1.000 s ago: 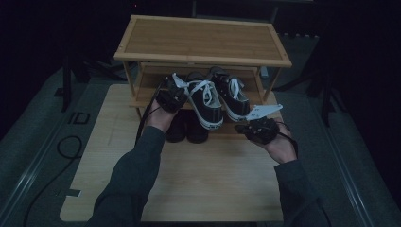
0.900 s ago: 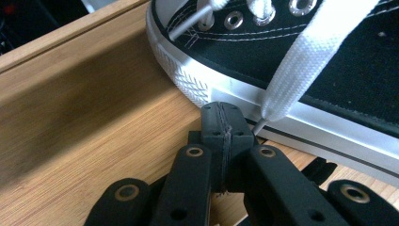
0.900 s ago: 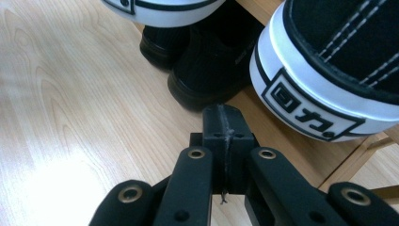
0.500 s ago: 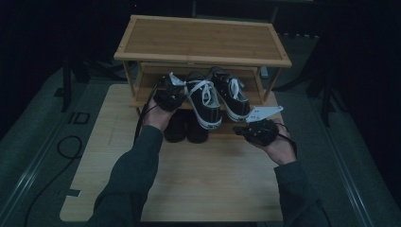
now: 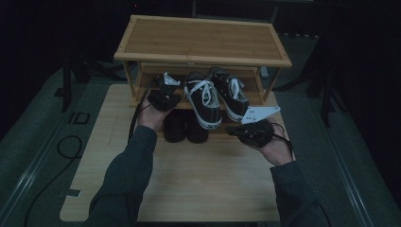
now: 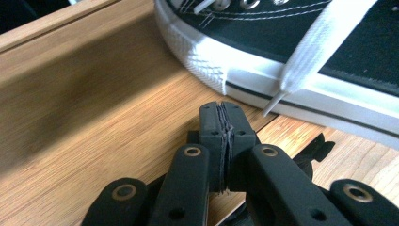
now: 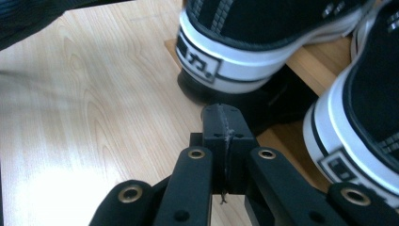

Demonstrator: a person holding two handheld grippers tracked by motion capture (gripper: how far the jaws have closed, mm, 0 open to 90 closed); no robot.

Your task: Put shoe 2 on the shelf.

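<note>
Both my claws are pressed together, empty: left claw (image 6: 221, 110) beside one sneaker (image 5: 203, 101), right claw (image 7: 222, 115) by the other sneaker's (image 5: 232, 97) heel.

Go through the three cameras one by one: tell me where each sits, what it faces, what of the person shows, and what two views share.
High view: above the person's side, looking forward and down on the wooden rack and two sneakers; both forearms, left gripper and right gripper show.
Left gripper view: rides the left gripper, jaws shut, facing a shelf board and the left sneaker.
Right gripper view: rides the right gripper, jaws shut, facing the sneakers' heels and the table.
Shared: the left sneaker appears in the high and left gripper views.
</note>
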